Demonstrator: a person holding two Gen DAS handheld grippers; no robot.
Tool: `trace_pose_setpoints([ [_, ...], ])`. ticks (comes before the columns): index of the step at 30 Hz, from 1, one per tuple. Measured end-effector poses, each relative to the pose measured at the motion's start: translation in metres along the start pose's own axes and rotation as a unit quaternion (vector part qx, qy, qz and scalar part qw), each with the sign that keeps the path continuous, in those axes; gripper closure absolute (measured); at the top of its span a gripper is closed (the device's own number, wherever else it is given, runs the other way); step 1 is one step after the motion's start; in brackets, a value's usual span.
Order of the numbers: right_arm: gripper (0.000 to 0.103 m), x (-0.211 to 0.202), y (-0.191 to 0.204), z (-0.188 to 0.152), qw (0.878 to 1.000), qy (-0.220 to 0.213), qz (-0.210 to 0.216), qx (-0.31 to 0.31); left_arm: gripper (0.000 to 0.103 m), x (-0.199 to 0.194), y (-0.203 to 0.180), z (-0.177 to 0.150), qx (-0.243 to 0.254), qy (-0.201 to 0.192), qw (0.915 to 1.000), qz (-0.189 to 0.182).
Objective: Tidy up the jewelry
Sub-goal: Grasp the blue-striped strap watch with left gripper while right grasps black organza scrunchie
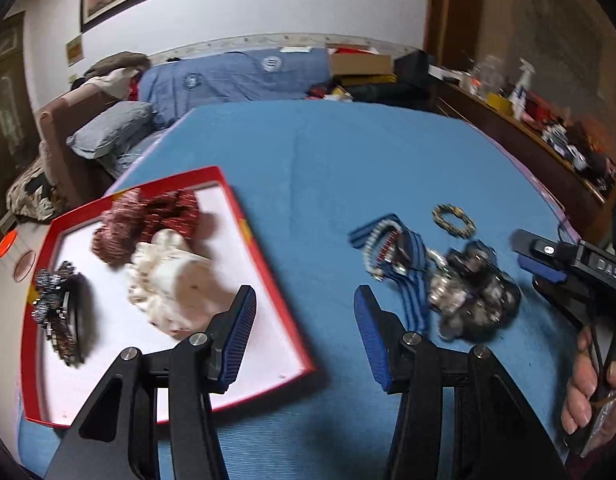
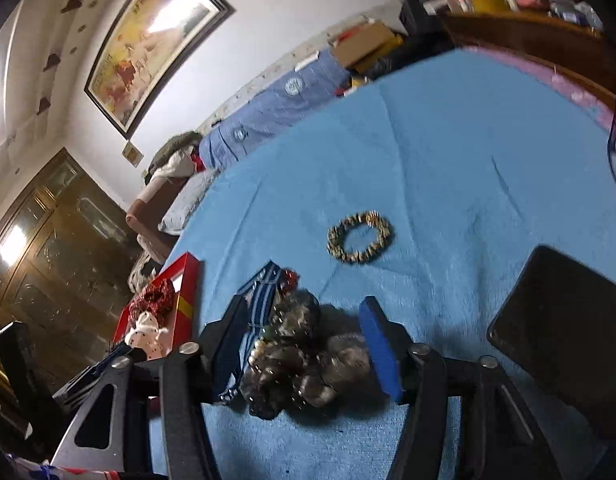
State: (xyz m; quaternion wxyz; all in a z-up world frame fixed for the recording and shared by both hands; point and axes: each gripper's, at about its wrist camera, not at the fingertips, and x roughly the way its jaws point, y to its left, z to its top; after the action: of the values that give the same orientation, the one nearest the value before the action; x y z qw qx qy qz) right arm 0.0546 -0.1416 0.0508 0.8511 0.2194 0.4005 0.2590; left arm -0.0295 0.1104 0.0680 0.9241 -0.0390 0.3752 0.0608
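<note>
A red tray (image 1: 232, 196) with a white floor sits at the left on the blue cloth (image 1: 327, 160). It holds red scrunchies (image 1: 148, 220), a cream scrunchie (image 1: 168, 280) and a black-and-silver hair piece (image 1: 60, 304). My left gripper (image 1: 304, 300) hangs open over the tray's right edge with nothing between its fingers. To the right lie a blue striped band with beads (image 1: 391, 252), a dark grey scrunchie (image 2: 300, 348) and a beaded bracelet (image 2: 359, 236). My right gripper (image 2: 304, 320) is open just short of the grey scrunchie, and its pads do not touch it.
A black flat slab (image 2: 559, 320) lies on the cloth at the right. A hand (image 1: 587, 388) holds the right gripper's handle. A wooden sideboard (image 1: 547, 152) full of clutter runs along the right, and a couch with a pillow (image 1: 112, 128) stands behind.
</note>
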Motion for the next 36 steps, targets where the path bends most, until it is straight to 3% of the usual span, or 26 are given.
trace_pose_setpoints([
  [3, 0.031, 0.011, 0.002, -0.001, 0.999, 0.033, 0.0, -0.014, 0.053, 0.004, -0.01, -0.002, 0.012, 0.007, 0.9999, -0.007],
  [8, 0.03, 0.026, 0.015, -0.017, 0.993, 0.07, -0.045, -0.083, 0.053, 0.008, -0.018, -0.006, 0.022, 0.015, 0.9995, -0.015],
  [9, 0.045, 0.025, 0.016, -0.018, 0.992, 0.064, -0.055, -0.095, 0.053, 0.009, -0.018, -0.006, 0.023, 0.016, 0.9995, -0.016],
  [10, 0.078, 0.025, 0.018, -0.019, 0.99, 0.06, -0.065, -0.107, 0.053, 0.011, -0.02, -0.006, 0.025, 0.017, 0.9994, -0.017],
  [11, 0.088, 0.025, 0.019, -0.021, 0.987, 0.058, -0.081, -0.122, 0.053, 0.011, -0.021, -0.007, 0.026, 0.019, 0.9993, -0.019],
  [13, 0.094, 0.021, 0.014, -0.017, 0.99, 0.043, -0.08, -0.111, 0.053, 0.012, -0.022, -0.006, 0.029, 0.021, 0.999, -0.028],
  [16, 0.094, -0.004, 0.007, -0.009, 0.993, -0.024, -0.077, -0.087, 0.053, 0.016, -0.027, -0.007, 0.037, 0.027, 0.9978, -0.047],
  [17, 0.094, -0.018, 0.006, -0.006, 0.991, -0.062, -0.082, -0.082, 0.052, 0.019, -0.03, -0.008, 0.038, 0.031, 0.9971, -0.057],
  [20, 0.094, -0.04, 0.008, -0.002, 0.988, -0.116, -0.071, -0.077, 0.051, 0.028, -0.04, -0.009, 0.042, 0.048, 0.9948, -0.08],
  [24, 0.094, -0.044, 0.009, -0.001, 0.989, -0.118, -0.059, -0.074, 0.043, 0.043, -0.058, -0.007, 0.062, 0.059, 0.9931, -0.081],
  [31, 0.094, -0.039, 0.004, 0.003, 0.992, -0.109, -0.044, -0.048, 0.043, 0.082, -0.063, 0.019, 0.028, 0.064, 0.9957, -0.061],
  [36, 0.094, -0.038, 0.004, 0.003, 0.993, -0.104, -0.037, -0.045, 0.043, 0.102, -0.074, 0.031, 0.036, 0.071, 0.9954, -0.054],
])
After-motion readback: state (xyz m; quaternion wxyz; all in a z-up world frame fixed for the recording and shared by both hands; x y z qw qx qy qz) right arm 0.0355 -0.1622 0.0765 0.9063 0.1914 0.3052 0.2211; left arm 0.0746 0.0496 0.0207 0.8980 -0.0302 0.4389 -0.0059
